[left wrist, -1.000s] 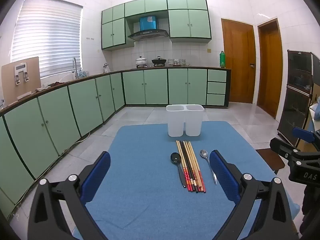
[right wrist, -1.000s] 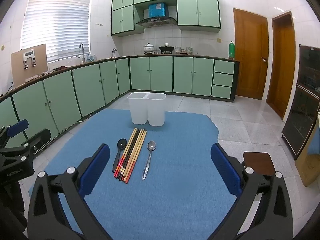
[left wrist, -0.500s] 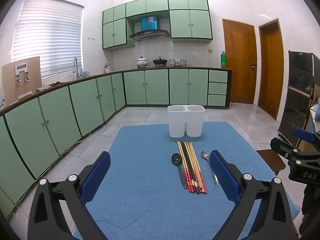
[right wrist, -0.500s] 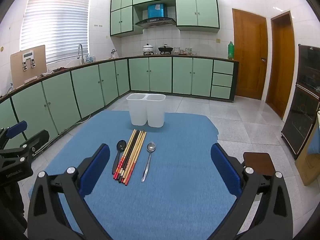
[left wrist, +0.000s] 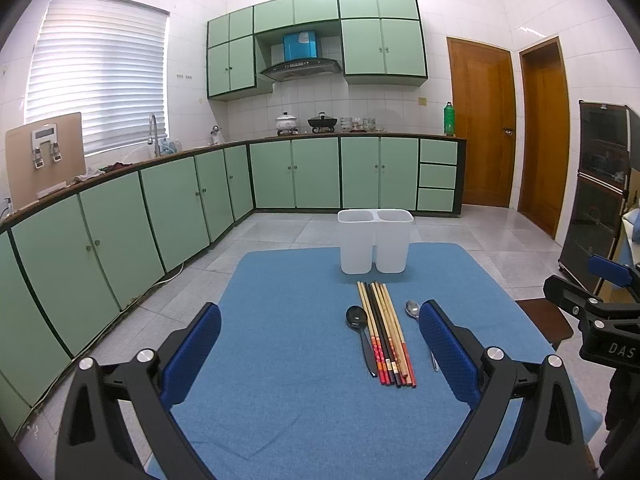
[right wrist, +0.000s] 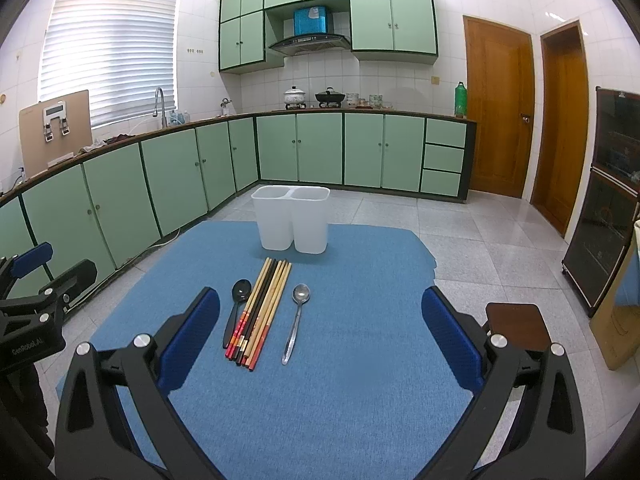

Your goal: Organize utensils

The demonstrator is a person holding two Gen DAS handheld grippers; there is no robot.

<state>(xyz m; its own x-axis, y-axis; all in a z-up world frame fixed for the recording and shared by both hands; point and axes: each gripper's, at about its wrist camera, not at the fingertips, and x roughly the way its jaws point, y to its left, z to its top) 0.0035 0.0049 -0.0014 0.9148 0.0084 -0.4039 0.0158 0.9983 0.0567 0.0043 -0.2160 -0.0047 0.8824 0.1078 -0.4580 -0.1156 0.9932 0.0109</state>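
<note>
Hovering spread wide and empty over the counter's (right wrist: pixel 360 400) near edge, left tool (left wrist: pixel 320 360) and right tool (right wrist: pixel 320 344) face chopsticks (right wrist: pixel 262 312), black spoon (right wrist: pixel 238 304) and steel spoon (right wrist: pixel 297 320) lined toward the two-compartment holder (right wrist: pixel 291 222) by the far edge, ready for sorting.

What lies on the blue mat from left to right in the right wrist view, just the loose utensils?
black spoon → bundle of chopsticks → silver spoon

green cabinets (right wrist: pixel 380 152) | wooden doors (right wrist: pixel 498 116) | blue mat (right wrist: pixel 340 360) | window blinds (right wrist: pixel 108 48)
</note>
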